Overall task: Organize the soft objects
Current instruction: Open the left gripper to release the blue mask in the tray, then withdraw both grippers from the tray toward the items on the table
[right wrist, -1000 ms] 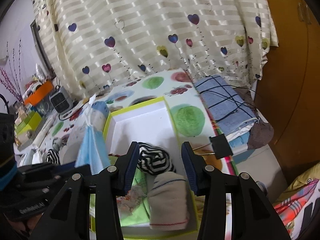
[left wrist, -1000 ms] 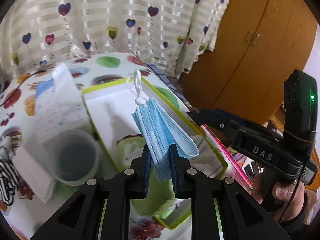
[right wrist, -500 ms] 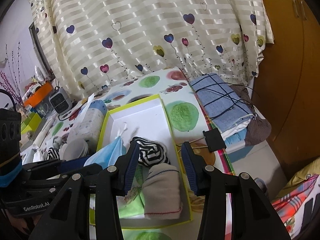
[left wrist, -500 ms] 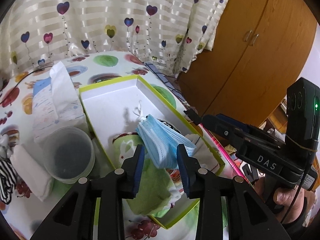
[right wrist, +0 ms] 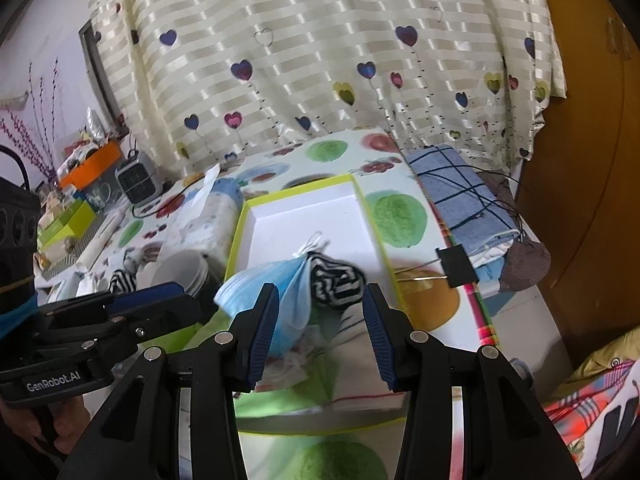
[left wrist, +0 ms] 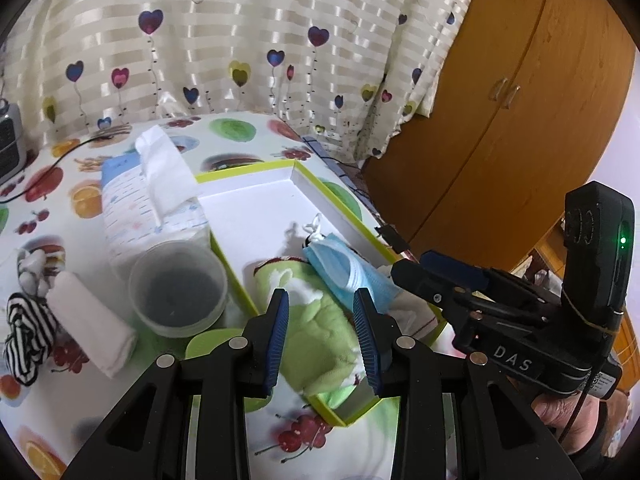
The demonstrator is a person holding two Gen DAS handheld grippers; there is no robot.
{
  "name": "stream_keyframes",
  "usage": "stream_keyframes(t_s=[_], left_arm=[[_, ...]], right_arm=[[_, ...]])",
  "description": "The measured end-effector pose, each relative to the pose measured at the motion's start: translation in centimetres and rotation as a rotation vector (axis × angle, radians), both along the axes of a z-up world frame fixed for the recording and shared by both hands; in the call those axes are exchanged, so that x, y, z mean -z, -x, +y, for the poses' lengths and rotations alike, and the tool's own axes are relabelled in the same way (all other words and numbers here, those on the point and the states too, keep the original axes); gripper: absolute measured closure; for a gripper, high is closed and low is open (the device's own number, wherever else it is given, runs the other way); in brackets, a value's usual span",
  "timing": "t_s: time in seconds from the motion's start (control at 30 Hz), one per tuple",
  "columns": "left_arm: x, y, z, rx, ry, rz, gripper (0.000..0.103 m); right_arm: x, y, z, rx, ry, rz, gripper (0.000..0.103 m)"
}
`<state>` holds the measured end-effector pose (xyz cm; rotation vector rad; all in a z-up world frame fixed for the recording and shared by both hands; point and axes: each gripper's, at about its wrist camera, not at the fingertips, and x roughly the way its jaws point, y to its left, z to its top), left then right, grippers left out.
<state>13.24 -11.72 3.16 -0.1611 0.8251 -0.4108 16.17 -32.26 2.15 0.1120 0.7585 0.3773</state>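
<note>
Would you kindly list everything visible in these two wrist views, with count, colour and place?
box: 1, white inside with lime rim, centre of table
face mask: 1, light blue, in box, lying free
towel: 1, green, in box at near end
striped sock: 1, black and white, in box beside mask
striped sock on table: 1, black and white, left of box
rolled cloth: 1, white, on table beside cup
plastic cup: 1, translucent, left of box
tissue pack: 1, white and blue, behind cup
binder clip: 1, black, right table edge
folded fabric: 1, blue checked, right of table
curtain: 1, cream with hearts, behind
wardrobe: 1, brown, right
left gripper: jaws open, empty
right gripper: jaws open, empty
</note>
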Motion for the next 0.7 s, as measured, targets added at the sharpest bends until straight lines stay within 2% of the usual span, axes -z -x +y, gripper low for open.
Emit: stream_keyframes(t_s=[0.7], left_arm=[[-1.4,3.7,4.0,-0.079,0.022,-0.052,0.071]], right_arm=[[-2.7,3.4,3.2,-0.053,0.052,-0.049,0.058]])
